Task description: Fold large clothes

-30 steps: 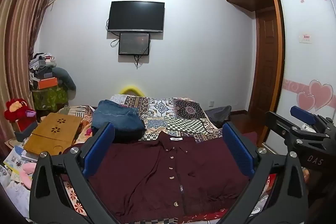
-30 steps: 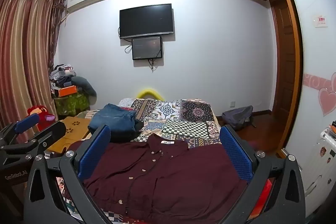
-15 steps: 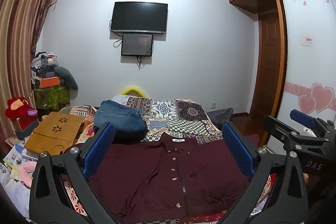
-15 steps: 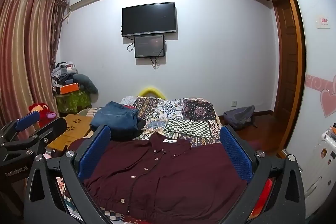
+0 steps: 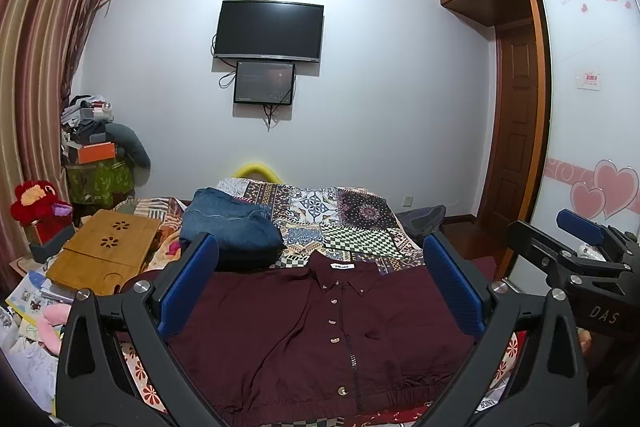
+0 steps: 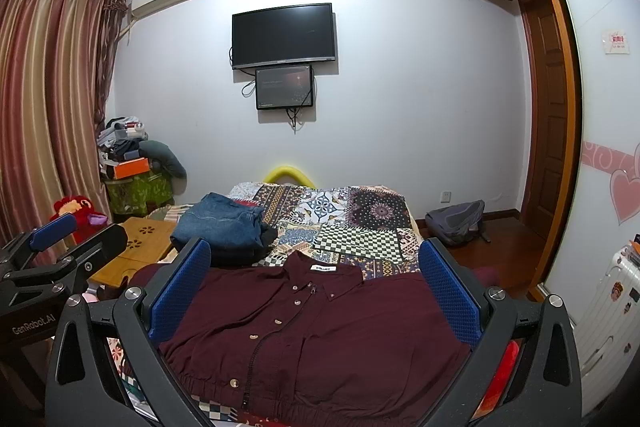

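Looking out along both claws, I have the maroon shirt point(image 5: 320, 339) spread flat on the patchwork bedspread point(image 5: 352, 215), right ahead of and below my fingertips, buttoned front up, collar pointing away from me, elastic hem nearest. My left gripper point(image 5: 320, 291) stands wide, blue pads well apart and nothing between them; it hangs above the hem, not touching cloth as far as I can judge. My right gripper point(image 6: 316, 291) is equally wide and empty, hovering over the same garment point(image 6: 312, 331) from a little further right. Each claw shows at the edge of the other's view, so they sit side by side and near each other.

Beyond the left pad of either claw, past the shirt's shoulder, a blue denim piece point(image 6: 220, 227) lies folded in a stack; I read that as one garment already finished, though I cannot be sure. The shirt itself has no fold in it: the body lies open, and the sleeves seem to run out sideways under my fingers, mostly hidden by them.

So I judge this garment at its very start. Left to do: bring each side and sleeve inward, then double hem towards collar. Nothing has been gripped yet.
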Action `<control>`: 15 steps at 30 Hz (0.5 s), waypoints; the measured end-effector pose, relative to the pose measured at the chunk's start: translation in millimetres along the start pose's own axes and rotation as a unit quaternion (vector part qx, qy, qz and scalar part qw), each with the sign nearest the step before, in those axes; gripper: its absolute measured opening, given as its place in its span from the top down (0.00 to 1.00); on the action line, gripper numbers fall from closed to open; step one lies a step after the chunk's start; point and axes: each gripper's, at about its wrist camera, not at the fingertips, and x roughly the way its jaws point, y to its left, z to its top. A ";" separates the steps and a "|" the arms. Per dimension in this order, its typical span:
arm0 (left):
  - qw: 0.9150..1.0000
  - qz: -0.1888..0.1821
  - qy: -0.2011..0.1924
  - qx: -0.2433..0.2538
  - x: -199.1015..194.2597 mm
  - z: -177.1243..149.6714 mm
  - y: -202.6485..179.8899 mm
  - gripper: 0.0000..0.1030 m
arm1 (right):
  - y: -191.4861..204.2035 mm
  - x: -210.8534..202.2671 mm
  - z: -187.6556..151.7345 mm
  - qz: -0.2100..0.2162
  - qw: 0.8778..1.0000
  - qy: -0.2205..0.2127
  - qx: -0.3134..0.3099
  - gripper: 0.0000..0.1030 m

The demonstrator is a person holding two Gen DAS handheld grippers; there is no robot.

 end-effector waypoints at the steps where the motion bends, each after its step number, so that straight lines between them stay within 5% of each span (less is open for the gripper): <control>1: 1.000 0.000 0.000 0.000 0.3 -0.1 0.3 0.00 | 0.6 0.2 -0.2 0.000 1.000 0.000 0.000 0.00; 15: 1.000 0.002 0.003 -0.002 3.2 -2.8 4.8 0.00 | -2.4 2.5 -1.7 0.000 1.000 0.002 0.001 0.00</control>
